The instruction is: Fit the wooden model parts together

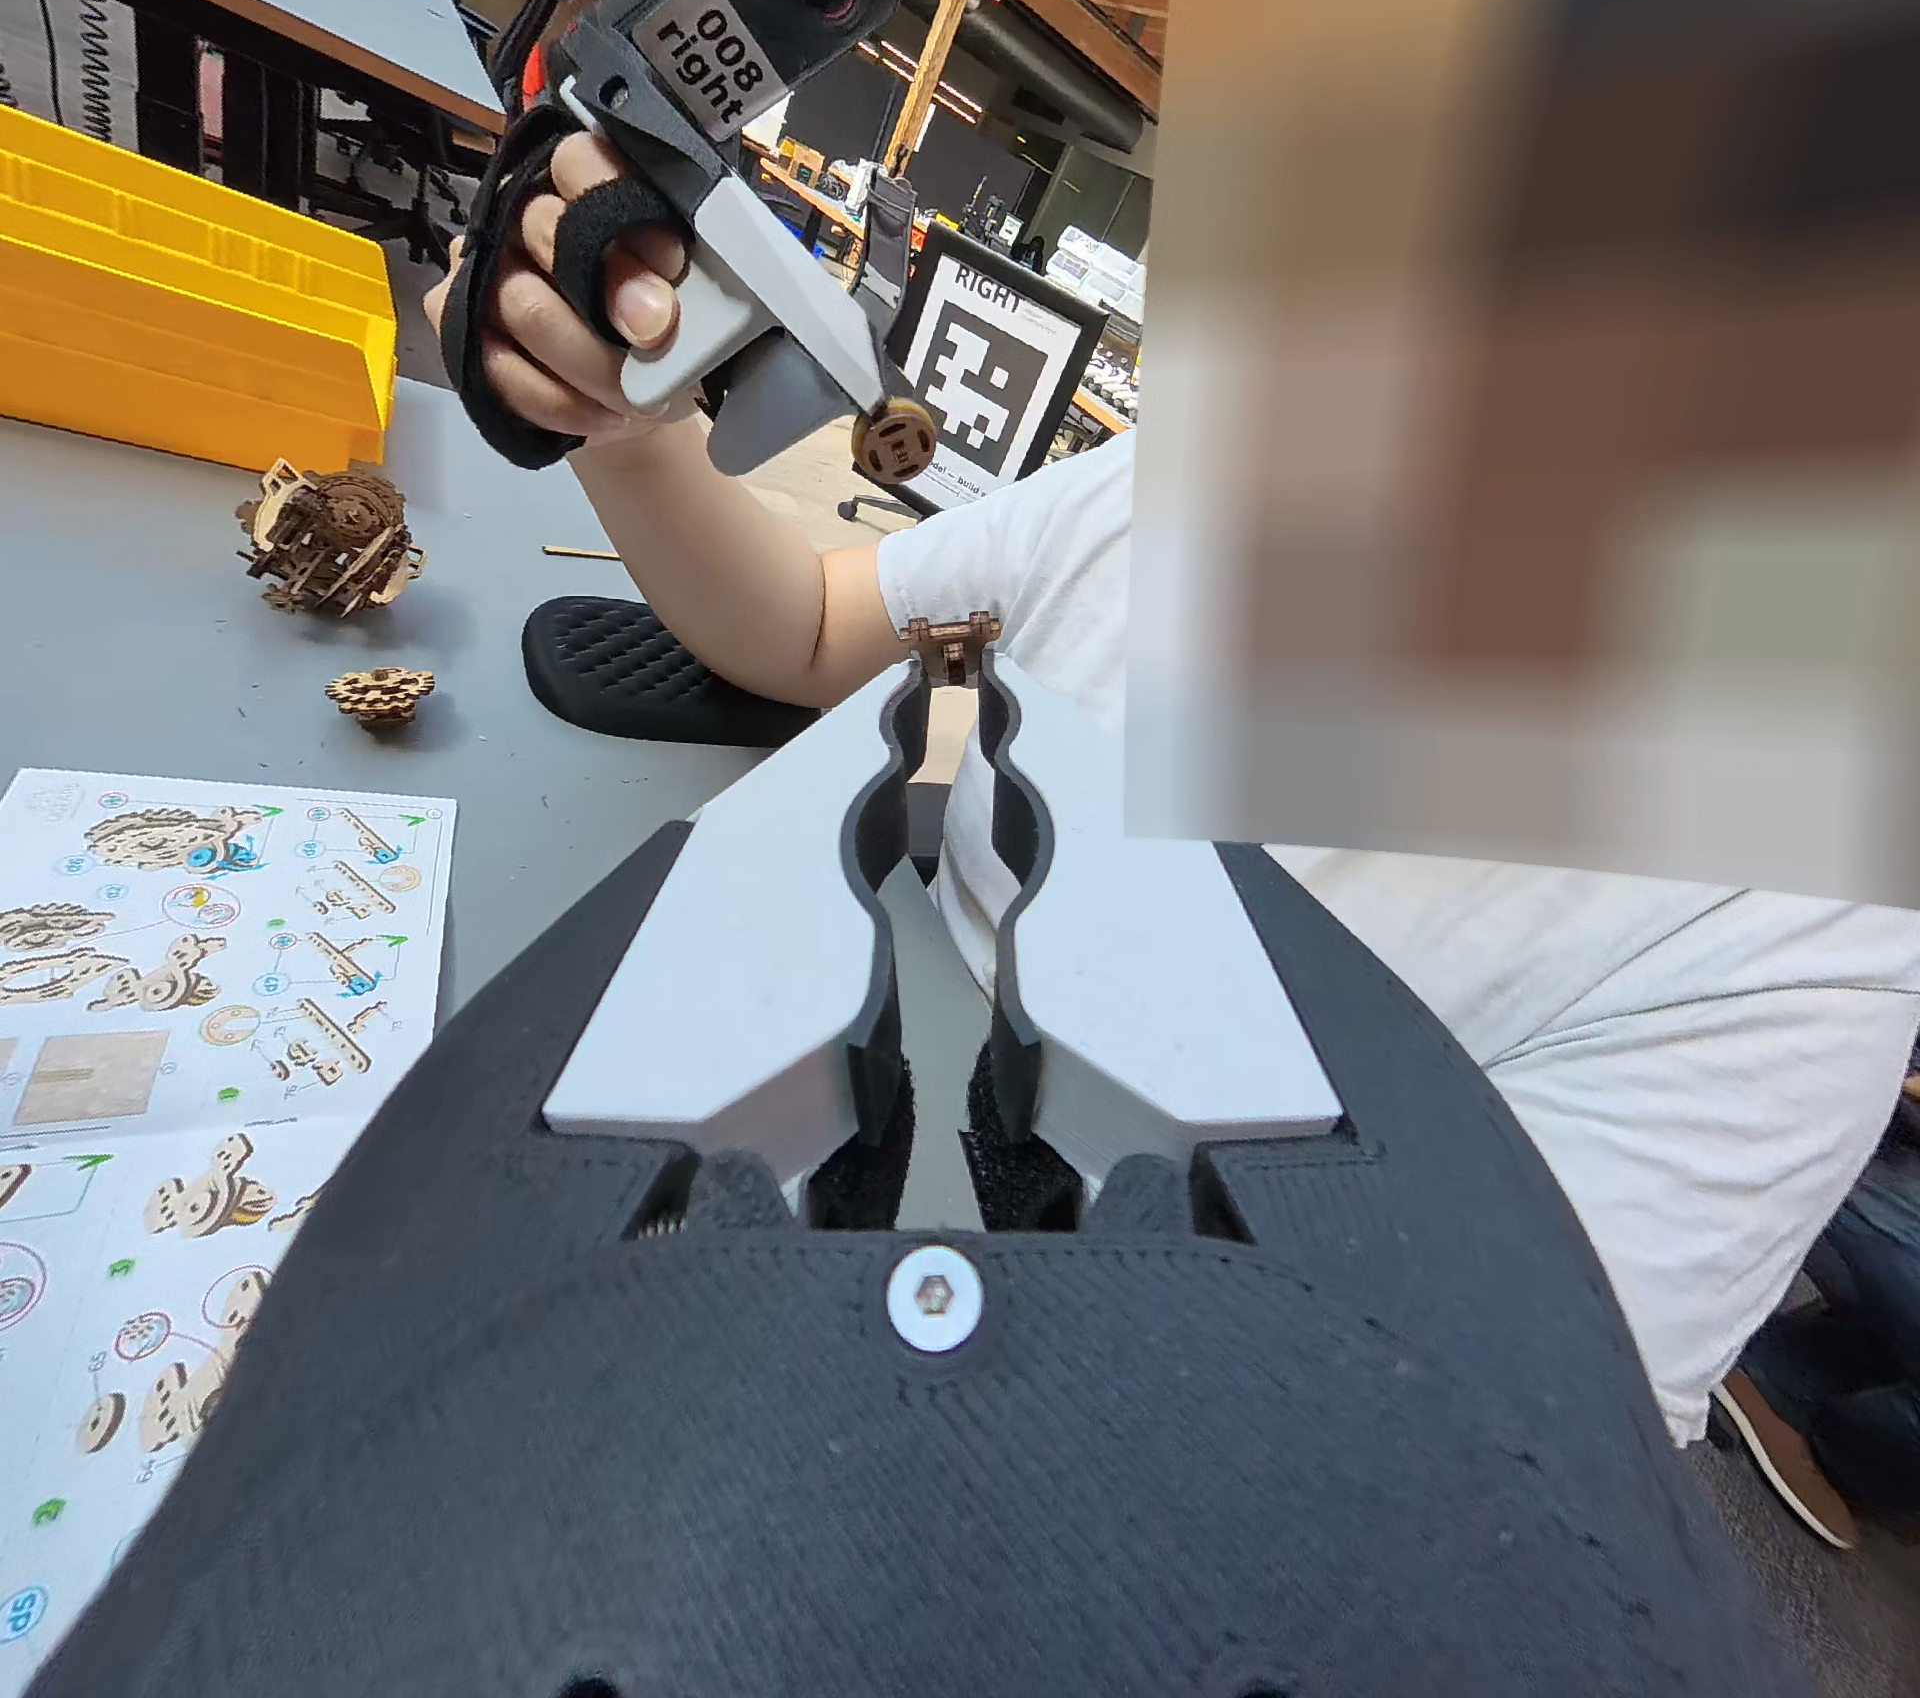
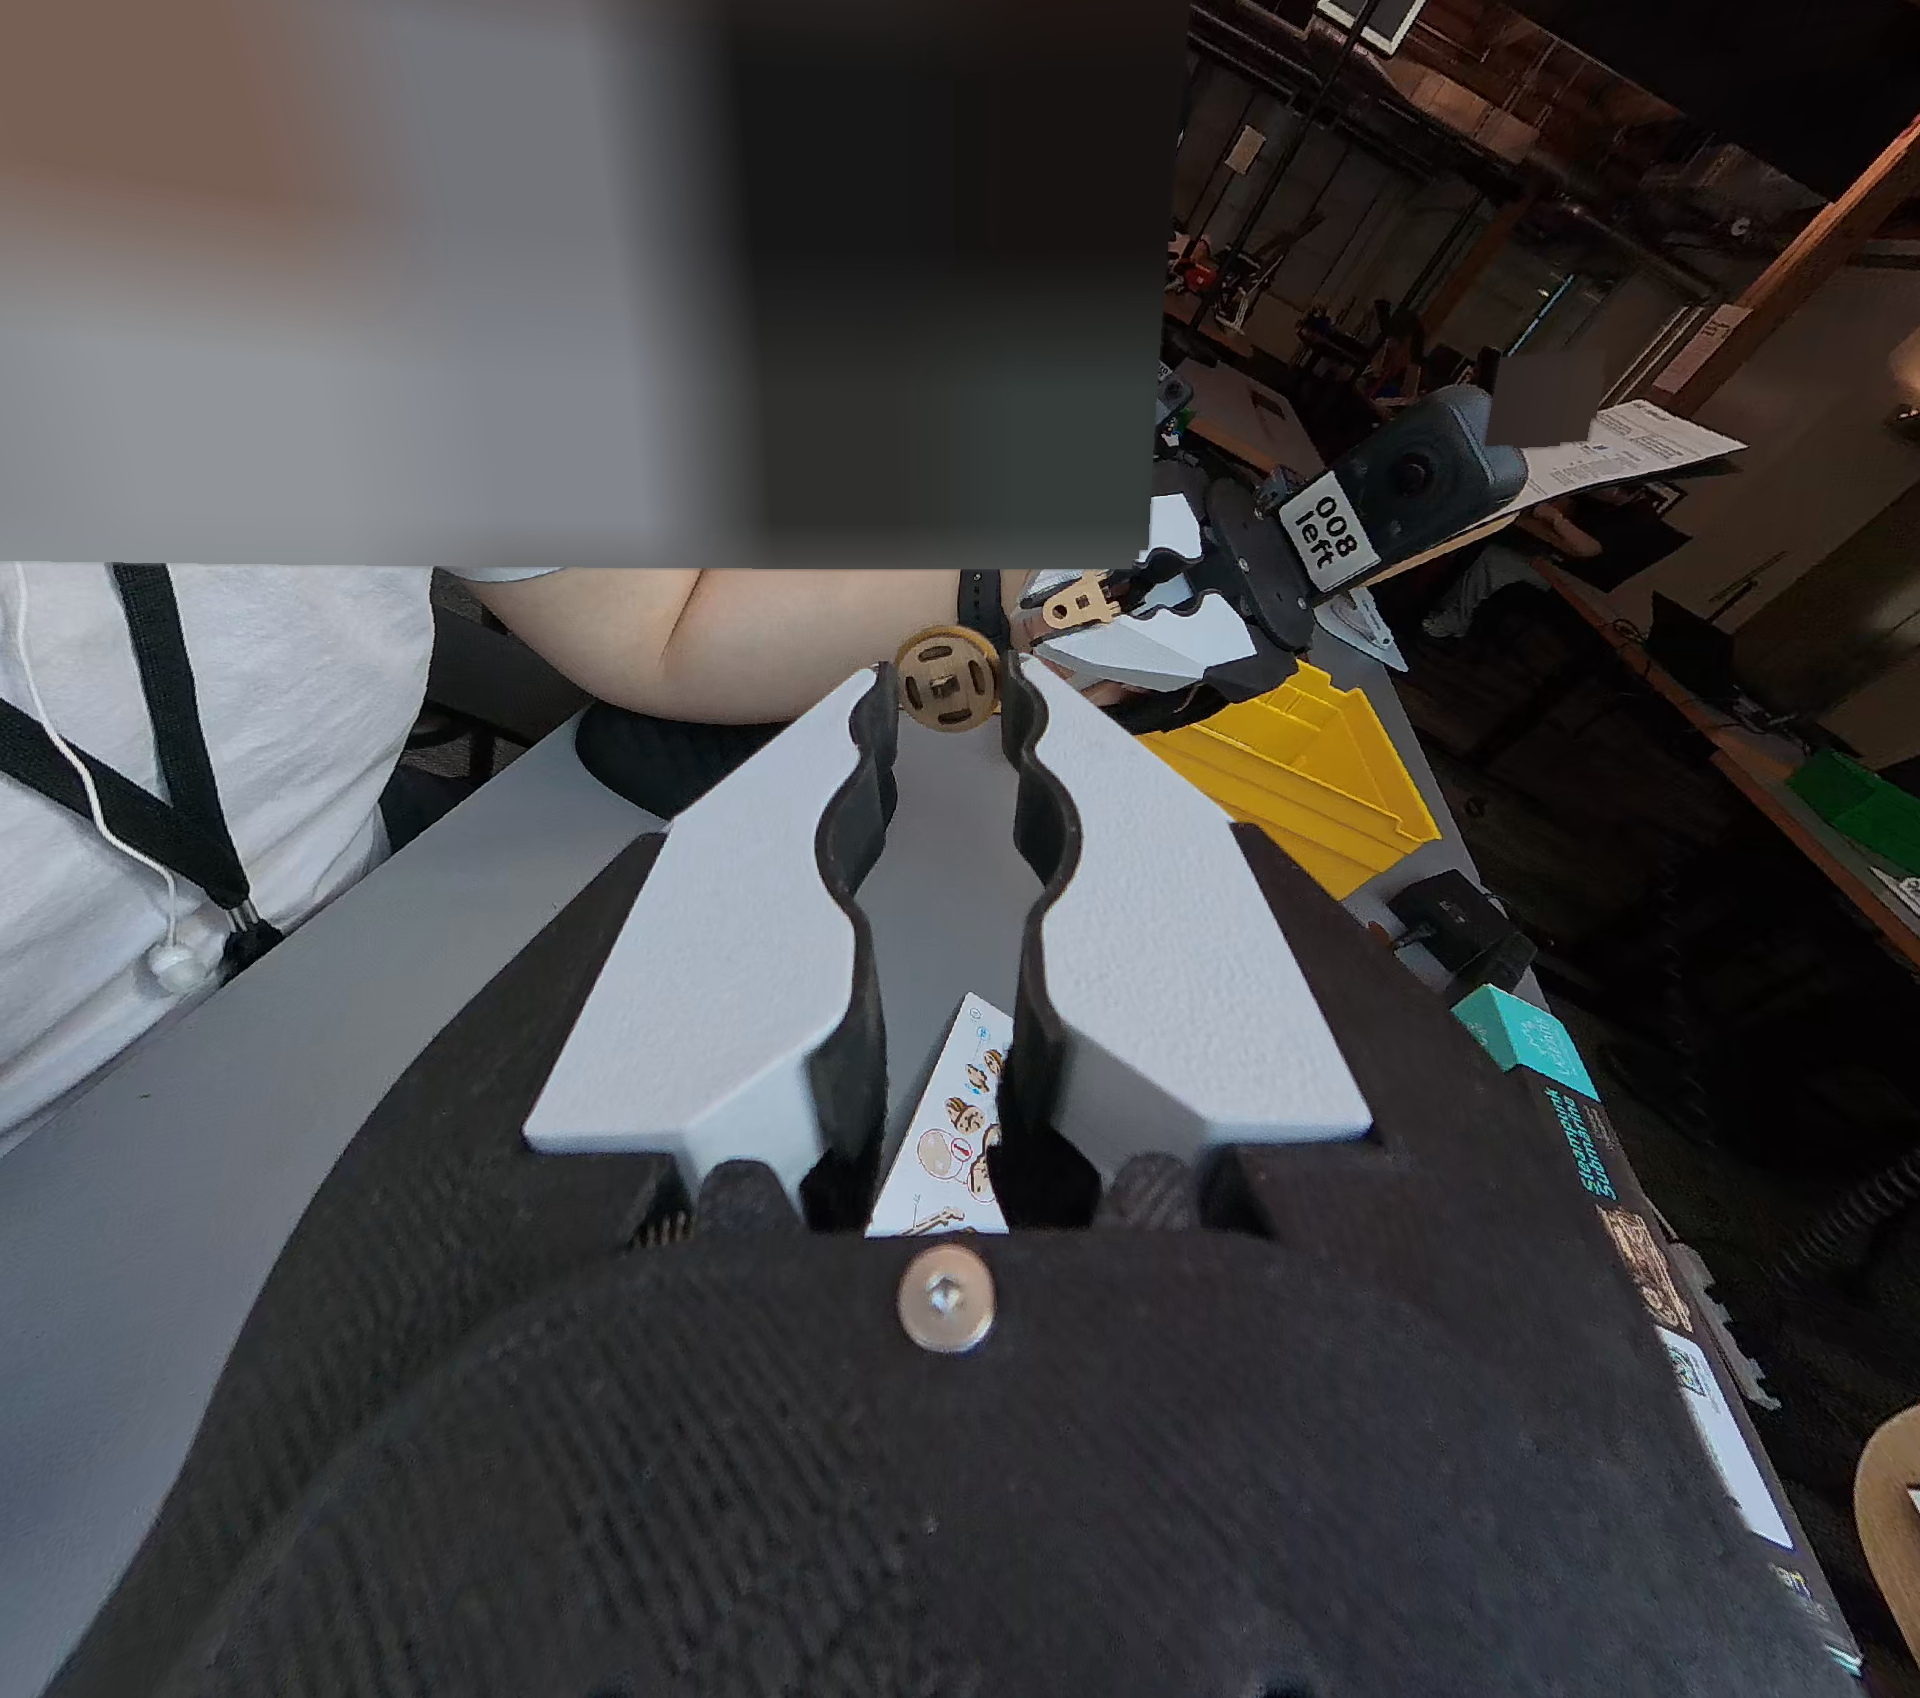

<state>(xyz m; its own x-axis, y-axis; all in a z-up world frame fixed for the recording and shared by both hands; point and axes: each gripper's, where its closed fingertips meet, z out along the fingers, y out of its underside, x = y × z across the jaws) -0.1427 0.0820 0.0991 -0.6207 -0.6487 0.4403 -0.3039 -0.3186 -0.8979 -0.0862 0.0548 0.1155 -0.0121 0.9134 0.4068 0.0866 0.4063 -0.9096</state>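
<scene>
My left gripper (image 1: pixel 951 661) is shut on a small flat wooden bracket piece (image 1: pixel 949 638), held up in the air; it also shows in the right wrist view (image 2: pixel 1081 606). My right gripper (image 2: pixel 948 684) is shut on a round wooden disc with slots (image 2: pixel 945 690), and it shows in the left wrist view (image 1: pixel 894 427) with the disc (image 1: pixel 894 443) at its tip. The two pieces are apart, both raised above the grey table (image 1: pixel 135 640). A part-built wooden model (image 1: pixel 327 536) and a small wooden gear assembly (image 1: pixel 379 694) lie on the table at the left.
A printed instruction sheet (image 1: pixel 208 973) lies at the front left. Yellow bins (image 1: pixel 187 298) stand at the back left. A black mesh pad (image 1: pixel 644 682) lies under the person's forearm. A person in a white shirt (image 1: pixel 1507 1077) sits close behind. A dark box (image 2: pixel 1621 1233) lies at the right. The gap from one gripper's tips to the other's is roughly 7 cm. From the right gripper's tips to the small wooden gear assembly (image 1: pixel 379 694) is close to 30 cm.
</scene>
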